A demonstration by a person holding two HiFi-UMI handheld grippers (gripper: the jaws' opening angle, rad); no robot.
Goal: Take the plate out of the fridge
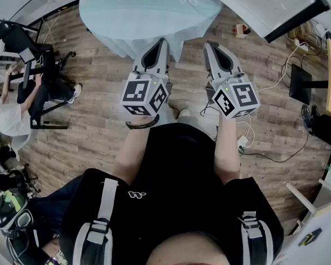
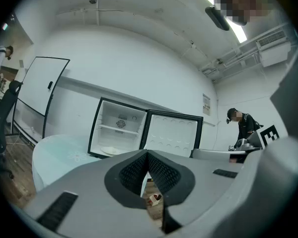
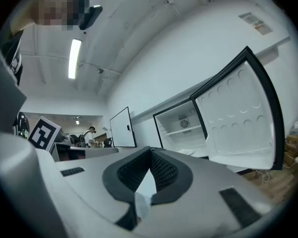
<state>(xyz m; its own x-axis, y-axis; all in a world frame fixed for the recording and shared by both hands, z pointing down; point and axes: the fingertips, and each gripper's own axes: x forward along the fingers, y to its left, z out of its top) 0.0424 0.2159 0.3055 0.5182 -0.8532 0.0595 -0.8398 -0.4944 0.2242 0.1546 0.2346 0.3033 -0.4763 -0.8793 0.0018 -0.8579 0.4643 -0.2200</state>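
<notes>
From the head view, a person in a black shirt holds two claws out in front, side by side. The left claw (image 1: 160, 43) and the right claw (image 1: 210, 47) both point at a round table (image 1: 149, 10) with a pale blue cloth. Both claws are above a wooden floor (image 1: 94, 131). Another person (image 1: 11, 112) sits on a chair far off at the left.

In the left claw's view, the two jaws are pressed tight together with nothing between them. Past the claw stands a small white fridge (image 2: 107, 120) with its door (image 2: 171, 135) swung wide open. The plate (image 2: 111, 150) lies flat on the bottom of the fridge, under the shelf. It is well apart from the claw. The blue table (image 2: 54, 155) sits in front of the fridge. A whiteboard (image 2: 42, 93) leans at the left. A person in dark clothes (image 2: 244, 125) stands at the right. A little box (image 2: 154, 198) lies on the floor below the jaws.

In the right claw's view, the jaws are closed tight too and hold nothing. The fridge (image 3: 176, 120) is ahead and its open door (image 3: 243, 113) is the nearer part, at the right. A pale flat shape on the fridge bottom looks like the plate (image 3: 186, 151), but it is faint. The whiteboard (image 3: 123, 128) stands left of the fridge.
</notes>
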